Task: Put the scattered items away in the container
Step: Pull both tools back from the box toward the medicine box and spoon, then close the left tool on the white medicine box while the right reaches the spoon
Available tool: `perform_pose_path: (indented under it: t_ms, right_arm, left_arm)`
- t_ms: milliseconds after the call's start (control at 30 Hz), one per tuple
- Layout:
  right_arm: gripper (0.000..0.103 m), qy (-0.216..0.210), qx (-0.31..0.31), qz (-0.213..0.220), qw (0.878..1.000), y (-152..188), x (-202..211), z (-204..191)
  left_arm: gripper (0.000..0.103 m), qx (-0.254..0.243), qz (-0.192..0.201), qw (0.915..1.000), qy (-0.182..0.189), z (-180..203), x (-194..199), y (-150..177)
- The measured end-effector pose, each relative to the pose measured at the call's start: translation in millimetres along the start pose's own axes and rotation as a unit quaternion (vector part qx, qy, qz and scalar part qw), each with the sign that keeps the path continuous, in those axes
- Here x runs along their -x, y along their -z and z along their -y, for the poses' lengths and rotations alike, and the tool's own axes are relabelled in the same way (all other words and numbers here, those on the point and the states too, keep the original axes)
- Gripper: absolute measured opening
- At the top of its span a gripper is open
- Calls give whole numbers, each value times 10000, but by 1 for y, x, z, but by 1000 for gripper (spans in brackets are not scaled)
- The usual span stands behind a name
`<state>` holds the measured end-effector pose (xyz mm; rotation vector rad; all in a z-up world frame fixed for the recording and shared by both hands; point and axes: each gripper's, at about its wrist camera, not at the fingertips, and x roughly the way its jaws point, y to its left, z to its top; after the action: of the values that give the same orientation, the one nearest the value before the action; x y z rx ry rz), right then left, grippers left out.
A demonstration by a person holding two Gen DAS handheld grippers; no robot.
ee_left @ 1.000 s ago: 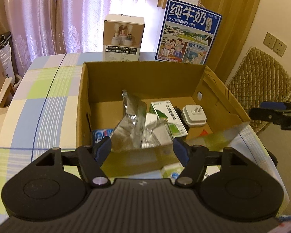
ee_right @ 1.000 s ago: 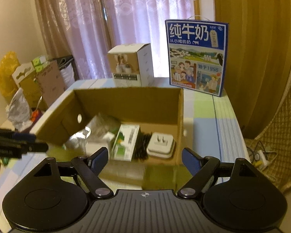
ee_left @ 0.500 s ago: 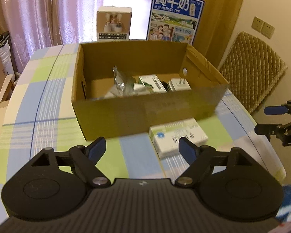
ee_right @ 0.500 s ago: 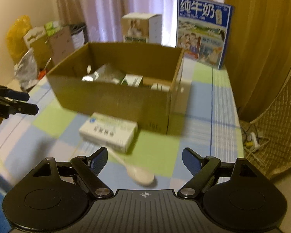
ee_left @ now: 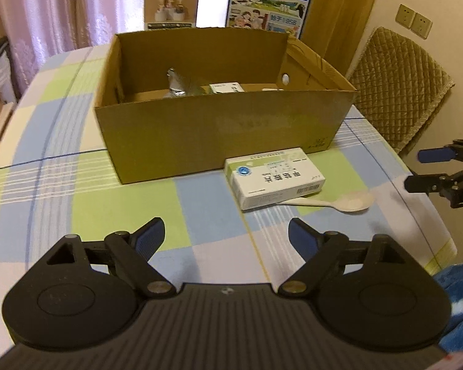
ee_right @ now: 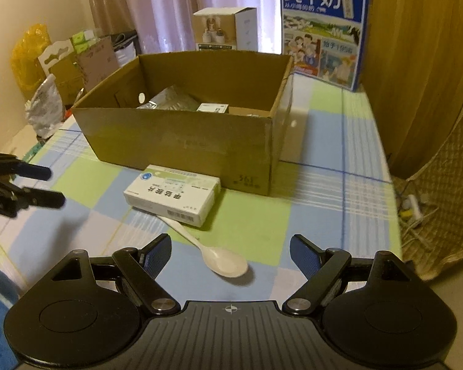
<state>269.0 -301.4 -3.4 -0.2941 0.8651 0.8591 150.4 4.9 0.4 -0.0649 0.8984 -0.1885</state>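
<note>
An open cardboard box stands on the checked tablecloth and holds a silver foil pouch and a small white-green carton. In front of it lie a white medicine box and a white plastic spoon, its handle under the medicine box. My left gripper is open and empty, low over the table before the box. My right gripper is open and empty, just behind the spoon's bowl. Each gripper shows at the other view's edge.
A blue milk carton case and a small product box stand behind the cardboard box. A quilted chair is at the table's right. Cartons and bags are piled left of the table.
Both grippers have drawn back and down from over the box to the table's near side. The medicine box and spoon have come into view.
</note>
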Motion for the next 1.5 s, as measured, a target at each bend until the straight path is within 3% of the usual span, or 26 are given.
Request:
perform_pose_path:
  t_ms: [367,600,1033,1500]
  right_arm:
    - [81,-604,90,-349,9975,-16,-66,-11]
    - [81,-765,-131,-409,9961,-27,-97,-10]
    - [67,-1060,-595,-548,9911,-39,-124,-4]
    - [67,-1102,-584,-648,9901,-37,-122,-8]
  left_arm:
    - [87,-993,-165,9895,1042,14,-52,-5]
    - [88,-1259,-232,9848,1177,9,-80,-10]
    - [90,-1406,-321,9771,1565,11,-112,-17]
    - [93,-1315,-392,9792,1493,12,-116,-16]
